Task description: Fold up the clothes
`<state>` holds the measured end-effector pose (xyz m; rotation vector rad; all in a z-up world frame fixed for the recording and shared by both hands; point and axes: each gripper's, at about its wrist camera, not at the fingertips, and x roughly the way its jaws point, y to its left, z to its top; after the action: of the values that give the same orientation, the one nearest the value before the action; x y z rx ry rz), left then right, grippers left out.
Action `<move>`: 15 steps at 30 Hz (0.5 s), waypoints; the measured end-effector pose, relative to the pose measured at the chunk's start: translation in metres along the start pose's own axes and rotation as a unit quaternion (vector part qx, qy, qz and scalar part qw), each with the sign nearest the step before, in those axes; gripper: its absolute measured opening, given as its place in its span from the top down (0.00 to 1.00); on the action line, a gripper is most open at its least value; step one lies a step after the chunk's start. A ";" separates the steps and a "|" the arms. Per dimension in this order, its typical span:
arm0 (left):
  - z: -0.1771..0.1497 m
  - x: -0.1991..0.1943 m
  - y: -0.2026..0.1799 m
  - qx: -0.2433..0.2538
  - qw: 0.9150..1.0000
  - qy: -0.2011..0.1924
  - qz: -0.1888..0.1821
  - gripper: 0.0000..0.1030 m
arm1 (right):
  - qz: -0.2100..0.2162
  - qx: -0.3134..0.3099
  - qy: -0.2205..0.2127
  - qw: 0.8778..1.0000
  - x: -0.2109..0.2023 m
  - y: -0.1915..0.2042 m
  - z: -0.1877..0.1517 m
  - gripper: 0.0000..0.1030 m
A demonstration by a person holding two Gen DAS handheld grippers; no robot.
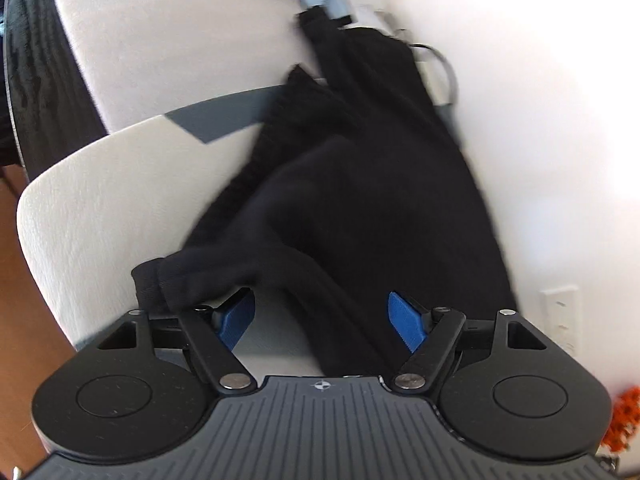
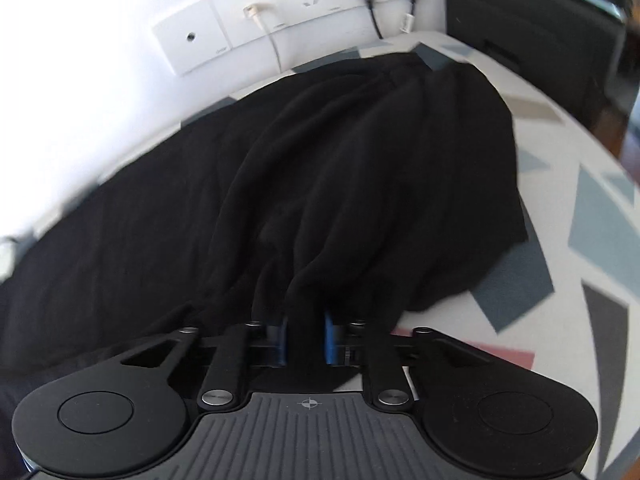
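Folding looks midway at best, we judge; our soft black knit garment [image 2: 320, 168] lies bunched and ridged on the white cloth-covered table with grey and pink geometric patches [image 2: 592, 216], beside the wall; our right gripper [image 2: 305, 338] has blue pads pinched on a fold of it; our left gripper [image 1: 322, 318] hangs spread, a ribbed cuff [image 1: 150, 284] draped by one finger; flattening remains.

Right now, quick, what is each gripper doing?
Left gripper: open, holding nothing; the black garment lies between its fingers.
Right gripper: shut on the black garment.
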<state>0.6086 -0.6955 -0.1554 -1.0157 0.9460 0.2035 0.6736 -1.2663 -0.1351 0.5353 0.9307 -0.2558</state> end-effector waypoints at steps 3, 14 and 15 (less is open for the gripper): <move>0.001 0.007 0.001 0.004 1.000 -0.001 0.012 0.28 | -0.002 -0.005 0.004 1.000 -0.009 -0.010 -0.010 0.91; 0.002 0.022 0.001 0.024 0.998 -0.028 0.050 0.73 | 0.012 0.044 0.057 0.997 -0.026 -0.058 -0.023 0.60; 0.001 0.022 0.003 0.018 0.998 -0.029 0.055 0.81 | 0.015 0.044 0.051 0.998 -0.028 -0.061 -0.019 0.58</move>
<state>0.6213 -0.6991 -0.1735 -0.9210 0.9496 0.3056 0.6183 -1.3077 -0.1411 0.6482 1.0127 -0.2443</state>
